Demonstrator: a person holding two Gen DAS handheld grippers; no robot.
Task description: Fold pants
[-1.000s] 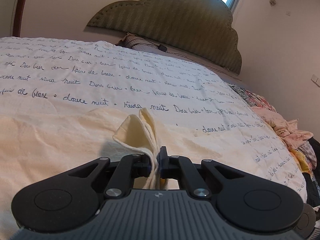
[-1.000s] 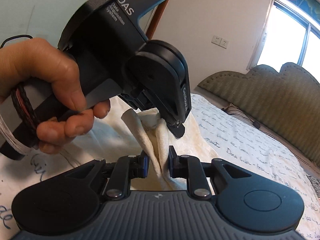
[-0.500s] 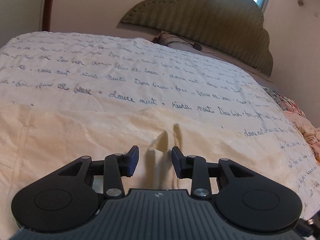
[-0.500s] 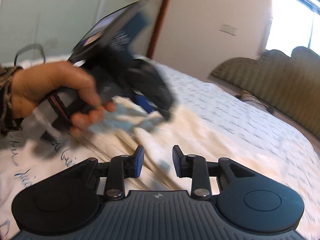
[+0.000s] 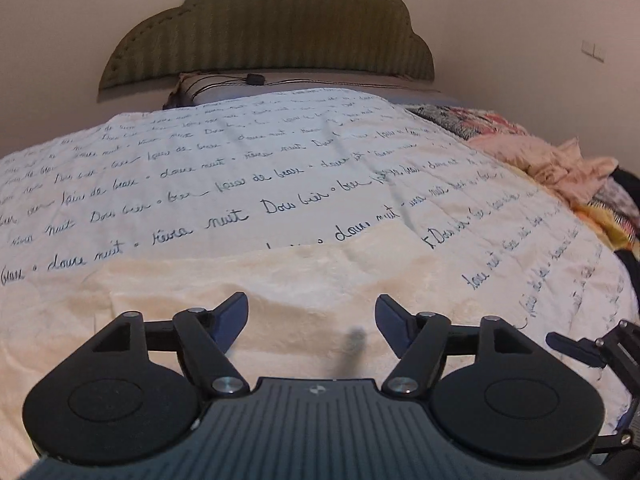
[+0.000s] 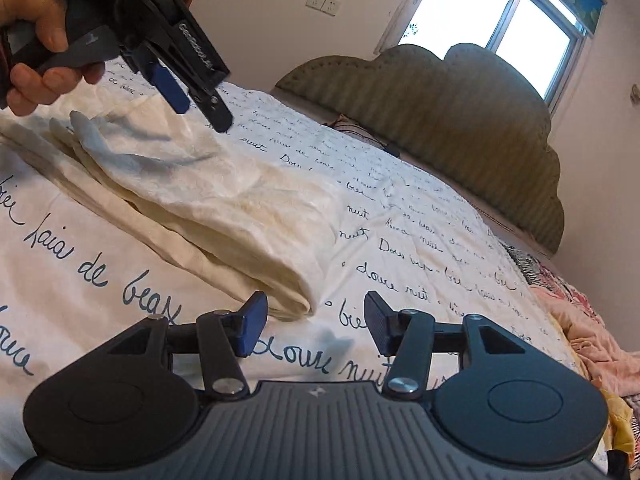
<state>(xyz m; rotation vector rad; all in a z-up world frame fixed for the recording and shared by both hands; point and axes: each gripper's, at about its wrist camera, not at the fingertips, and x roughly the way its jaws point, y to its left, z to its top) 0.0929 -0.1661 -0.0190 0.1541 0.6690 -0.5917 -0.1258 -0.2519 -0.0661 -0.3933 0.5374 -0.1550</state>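
I have just let go of the cream pants (image 6: 208, 200), which lie folded on the bed (image 6: 420, 248). My left gripper (image 5: 311, 316) and right gripper (image 6: 312, 320) have just been opening and hold nothing. I think another fold comes next. A clothes pile (image 5: 560, 164) sits far right, well apart

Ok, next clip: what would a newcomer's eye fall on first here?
The cream pants lie folded in a long strip across a bedspread covered in handwritten script. Both grippers are open over it, the left gripper and the right gripper, holding nothing. A green scalloped headboard stands behind.
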